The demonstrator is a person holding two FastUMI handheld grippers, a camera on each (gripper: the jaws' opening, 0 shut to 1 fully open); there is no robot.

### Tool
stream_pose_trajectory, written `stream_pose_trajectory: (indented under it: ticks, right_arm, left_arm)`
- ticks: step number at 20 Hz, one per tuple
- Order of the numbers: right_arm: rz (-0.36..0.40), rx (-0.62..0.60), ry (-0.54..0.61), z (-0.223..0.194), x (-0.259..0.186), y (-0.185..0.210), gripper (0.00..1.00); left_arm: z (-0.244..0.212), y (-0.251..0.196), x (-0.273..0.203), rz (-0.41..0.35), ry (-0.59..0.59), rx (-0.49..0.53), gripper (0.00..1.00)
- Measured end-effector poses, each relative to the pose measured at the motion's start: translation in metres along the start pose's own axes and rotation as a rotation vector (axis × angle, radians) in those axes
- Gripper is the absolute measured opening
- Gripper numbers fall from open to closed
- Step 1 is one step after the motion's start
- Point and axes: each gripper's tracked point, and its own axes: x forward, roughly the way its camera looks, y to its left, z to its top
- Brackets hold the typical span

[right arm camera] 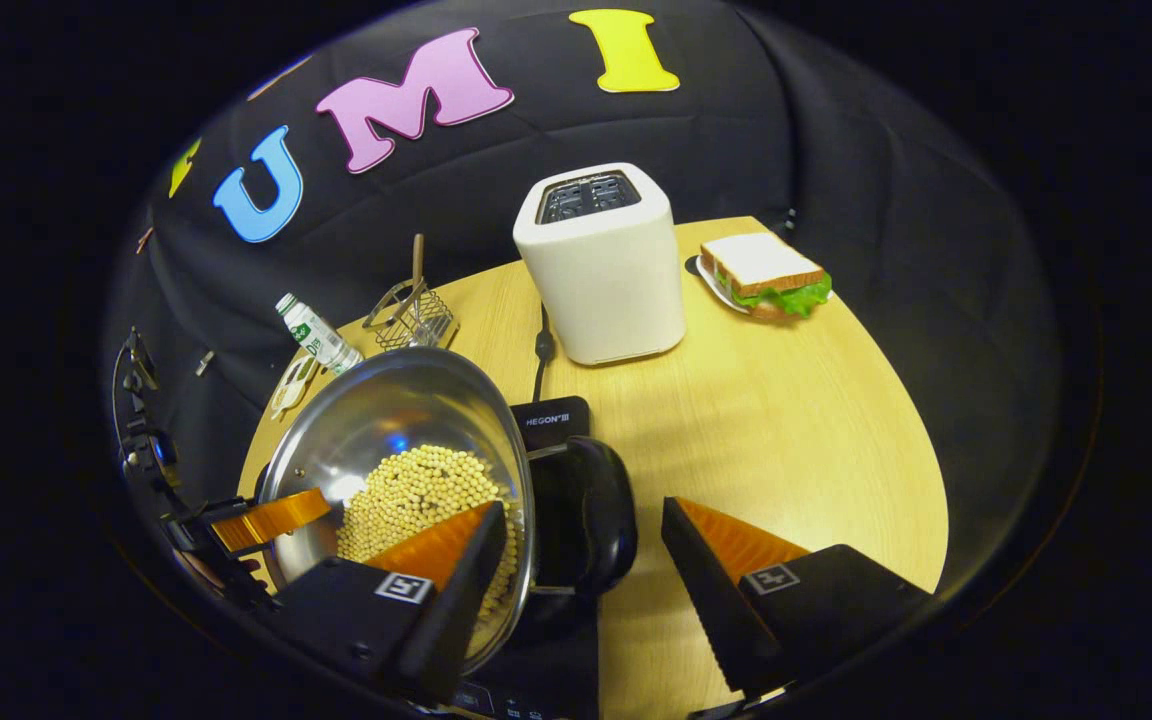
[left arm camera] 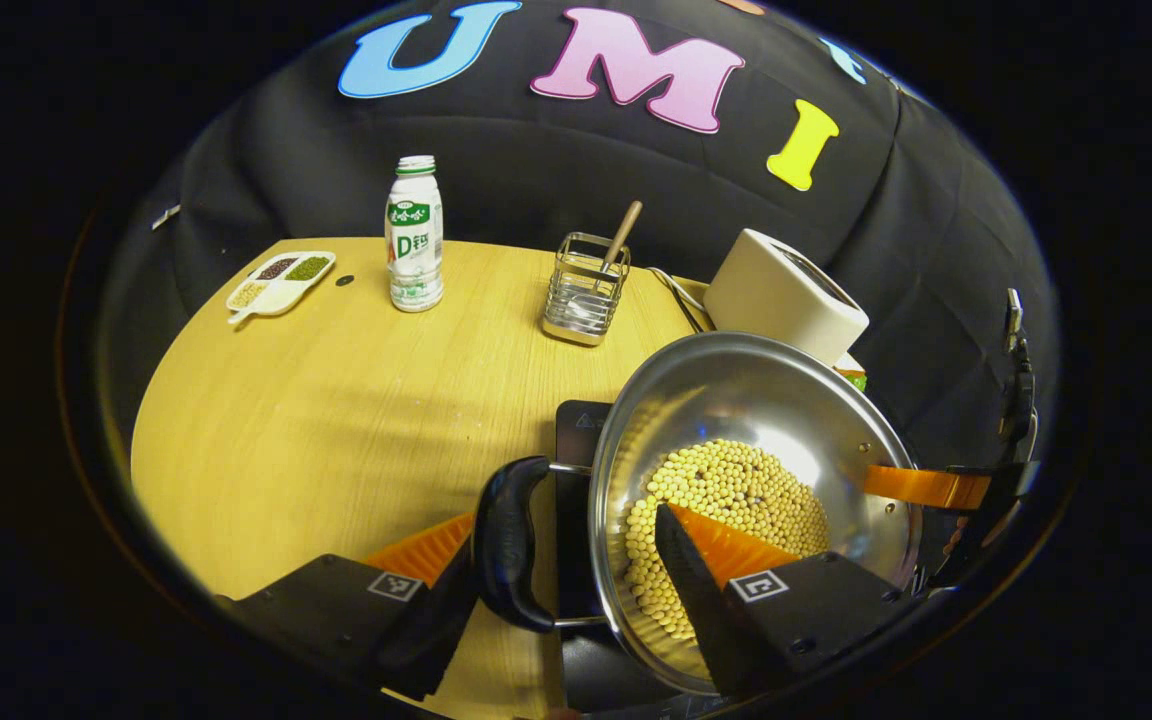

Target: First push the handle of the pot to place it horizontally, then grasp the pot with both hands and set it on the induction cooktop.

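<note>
Worktop was round, pale wood grain, its near edge cut off in both views. Induction cooktop was flat, black and glossy, mostly hidden under the pot; just a corner and a strip beside the pot showed. Pot was a wide, shiny steel bowl shape sitting over the cooktop, with small round yellow beans heaped inside; whether its base touched the cooktop could not be told.

Left of the pot in the left gripper view, the left gripper was spread, one finger outside the pot's black loop side handle, the other inside the pot over the beans, straddling handle and rim; contact unclear. In the right gripper view the right gripper was likewise spread across the opposite black handle, one finger in the pot, one over bare worktop.

Behind the pot: a boxy white toaster, smooth, with rounded corners. Right of the toaster, a sandwich on a plate that was mostly hidden. Farther left of the pot: a wire mesh holder with a wooden stick, a white plastic bottle, and a small divided dish holding grains too small to identify.
</note>
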Motion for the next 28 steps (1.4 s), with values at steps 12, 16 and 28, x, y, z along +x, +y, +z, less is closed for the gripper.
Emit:
stream_pose_trajectory:
  ticks: [12, 16, 28]
  right_arm:
    - [-0.108, 0.018, -0.295, 0.039, -0.125, 0.006, 0.99]
    - [-0.139, -0.044, -0.482, 0.07, -0.187, 0.024, 0.99]
    - [-0.205, -0.099, -0.834, 0.09, -0.307, 0.072, 1.0]
  left_arm:
    - [0.061, 0.01, -0.132, 0.047, -0.262, 0.056, 0.95]
    - [0.081, 0.012, -0.19, 0.089, -0.389, 0.152, 0.95]
    - [0.095, -0.008, -0.319, 0.153, -0.672, 0.233, 0.95]
